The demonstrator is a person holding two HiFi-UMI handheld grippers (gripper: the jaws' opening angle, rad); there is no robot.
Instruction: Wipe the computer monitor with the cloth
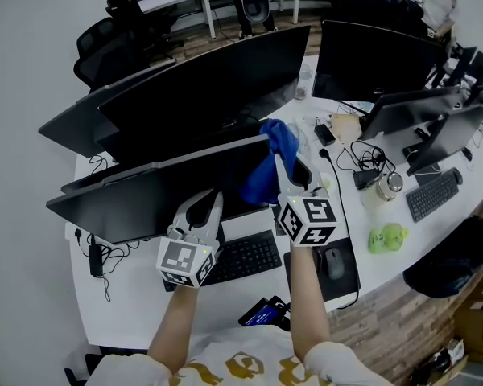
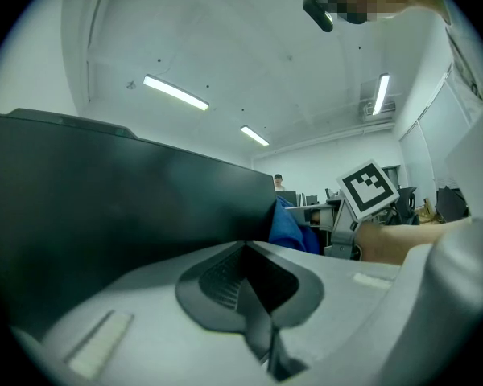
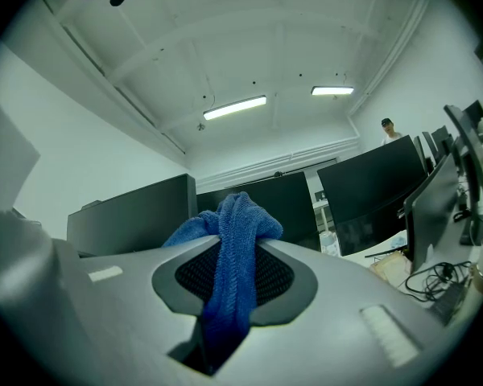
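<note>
Big white curved worktop (image 1: 137,312), smooth and glossy, with a whole row of black monitors on it. The widest is a long curved monitor (image 1: 209,87) at the back. The near monitor (image 1: 145,195) in front of it is flat, dark and matte, and looks switched off. More screens stand off to the right, by a tangle of black cables.

Under the near monitor sits a black keyboard (image 1: 243,257), and a second keyboard (image 1: 435,193) is further right. Next to the first one there's a dark mouse pad (image 1: 348,276) with a rounded black mouse (image 1: 335,262) on it.

Both tools are grey plastic with a checker-marked cube on each. The left tool (image 2: 245,252) has its jaws pressed together with nothing in them. You can see the ribbed black pads meeting, and it's held up just in front of the lower edge of the near monitor.

The right tool (image 3: 225,248) is clamped on the blue cloth (image 1: 272,163), a fuzzy, looped microfibre sort of thing. It's bunched into a knot above the jaws with a tail hanging down through them. The cloth sits right at the top right corner of the near monitor and drapes down over the right end of the screen.

Over to the right there's also a small lumpy green thing (image 1: 386,237); I can't tell what it is.
</note>
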